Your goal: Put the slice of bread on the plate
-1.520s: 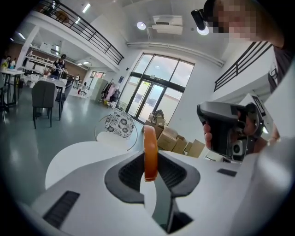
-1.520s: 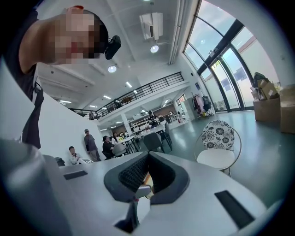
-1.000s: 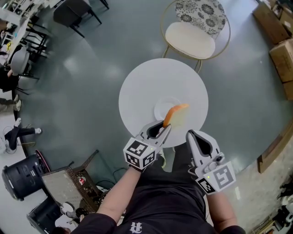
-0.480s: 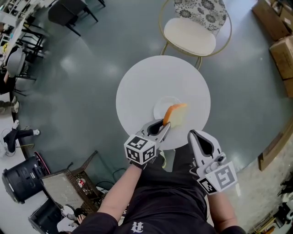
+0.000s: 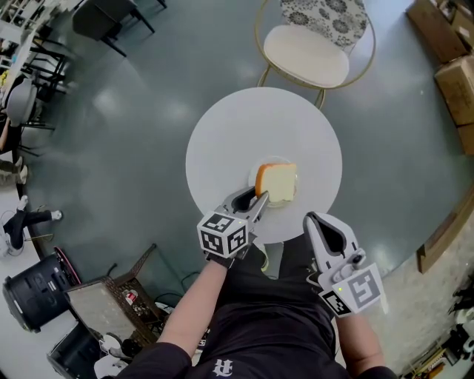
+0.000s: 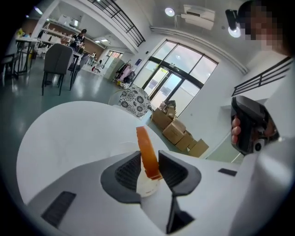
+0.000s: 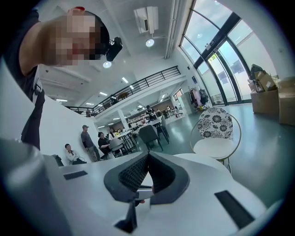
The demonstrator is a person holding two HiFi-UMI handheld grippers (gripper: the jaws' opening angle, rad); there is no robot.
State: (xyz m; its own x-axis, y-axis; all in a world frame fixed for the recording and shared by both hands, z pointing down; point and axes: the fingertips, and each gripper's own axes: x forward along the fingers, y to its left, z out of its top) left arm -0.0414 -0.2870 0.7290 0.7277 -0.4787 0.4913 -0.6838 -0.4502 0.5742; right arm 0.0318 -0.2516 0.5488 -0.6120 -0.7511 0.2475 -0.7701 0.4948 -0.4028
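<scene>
A slice of bread (image 5: 278,183) with an orange crust rests low on the small white plate (image 5: 268,163) at the near side of the round white table (image 5: 237,133). My left gripper (image 5: 261,197) reaches in from the near left and grips the slice's near edge. In the left gripper view the crust (image 6: 144,138) stands upright between the pads, which still touch it; the jaws have just been opening a little. My right gripper (image 5: 309,217) hangs off the table's near right edge, jaws shut with nothing between them (image 7: 147,156).
A gold-framed chair (image 5: 307,55) with a patterned back stands beyond the table. Cardboard boxes (image 5: 455,89) line the right wall. A wicker crate (image 5: 104,296) and black bins sit at the lower left. Dark chairs (image 5: 111,18) stand at the far left.
My left gripper has sunk toward the table, bringing the slice from above the plate down onto it, and the slice now lies flatter. The right gripper has barely shifted.
</scene>
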